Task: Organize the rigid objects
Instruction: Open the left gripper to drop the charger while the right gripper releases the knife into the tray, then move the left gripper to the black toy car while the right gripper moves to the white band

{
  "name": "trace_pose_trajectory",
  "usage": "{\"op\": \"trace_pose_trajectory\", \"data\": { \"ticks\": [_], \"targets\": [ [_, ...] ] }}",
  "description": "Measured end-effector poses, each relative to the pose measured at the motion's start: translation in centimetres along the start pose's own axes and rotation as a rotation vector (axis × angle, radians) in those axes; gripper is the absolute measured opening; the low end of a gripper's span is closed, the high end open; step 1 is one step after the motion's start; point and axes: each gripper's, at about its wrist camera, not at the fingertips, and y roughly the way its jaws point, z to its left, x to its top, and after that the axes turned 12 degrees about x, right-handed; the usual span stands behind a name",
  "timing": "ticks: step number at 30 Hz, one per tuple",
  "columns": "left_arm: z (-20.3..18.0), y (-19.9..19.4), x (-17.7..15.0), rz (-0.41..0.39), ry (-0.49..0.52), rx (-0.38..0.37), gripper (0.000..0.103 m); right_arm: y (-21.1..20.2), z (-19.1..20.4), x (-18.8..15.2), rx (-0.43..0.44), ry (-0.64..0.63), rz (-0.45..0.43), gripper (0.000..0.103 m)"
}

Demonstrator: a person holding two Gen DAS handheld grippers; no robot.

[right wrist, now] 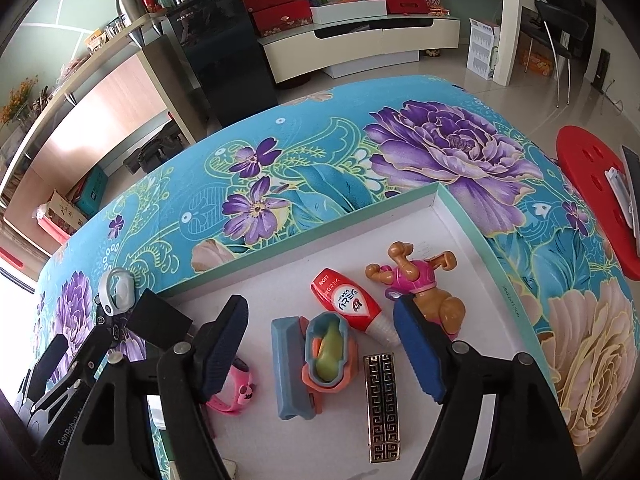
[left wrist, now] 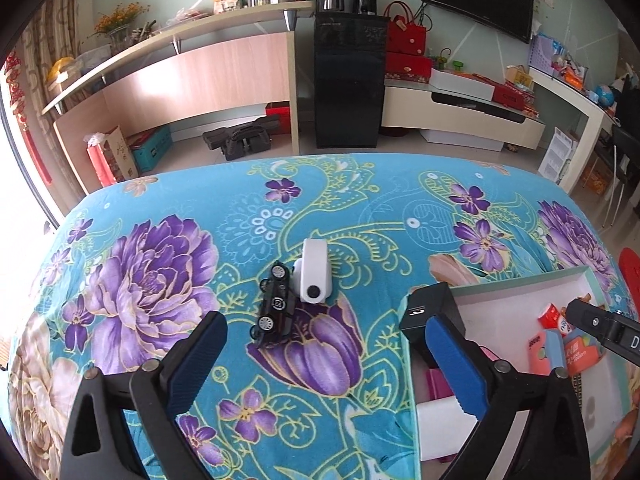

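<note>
The left gripper (left wrist: 324, 344) hangs wide open over the flowered table (left wrist: 160, 208) with nothing between its fingers. Just past it a black toy car (left wrist: 275, 306) lies on its side, touching a white gadget (left wrist: 314, 272). The right gripper (right wrist: 320, 344) stands open above the shallow box (right wrist: 460, 208); below it sit a blue-and-orange toy (right wrist: 316, 364) and a patterned bar (right wrist: 383, 404), then a red tube (right wrist: 352, 304) and a toy dog (right wrist: 416, 280)
</note>
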Motion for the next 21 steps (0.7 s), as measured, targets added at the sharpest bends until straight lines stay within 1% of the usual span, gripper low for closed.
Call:
{"op": "trace_pose_trajectory", "data": {
  "ticks": [1,4,12,21],
  "targets": [
    [0.3,0.1,0.0,0.001,-0.006,0.010,0.103,0.2,0.0,0.0,-0.001,-0.001,0.005,0.077],
    [1.1,0.3,0.0,0.012,-0.024,0.033,0.103,0.6,0.2,-0.1,-0.006,-0.005,0.012,0.088],
    [2.8,1.0,-0.2,0.042,-0.071,0.072,0.103,1.1,1.2,-0.3,-0.001,-0.030,0.012,0.088],
    [4.5,1.4,-0.4,0.057,-0.113,0.091,0.103,1.7,3.1,-0.5,0.048,-0.090,0.019,0.088]
  ]
}}
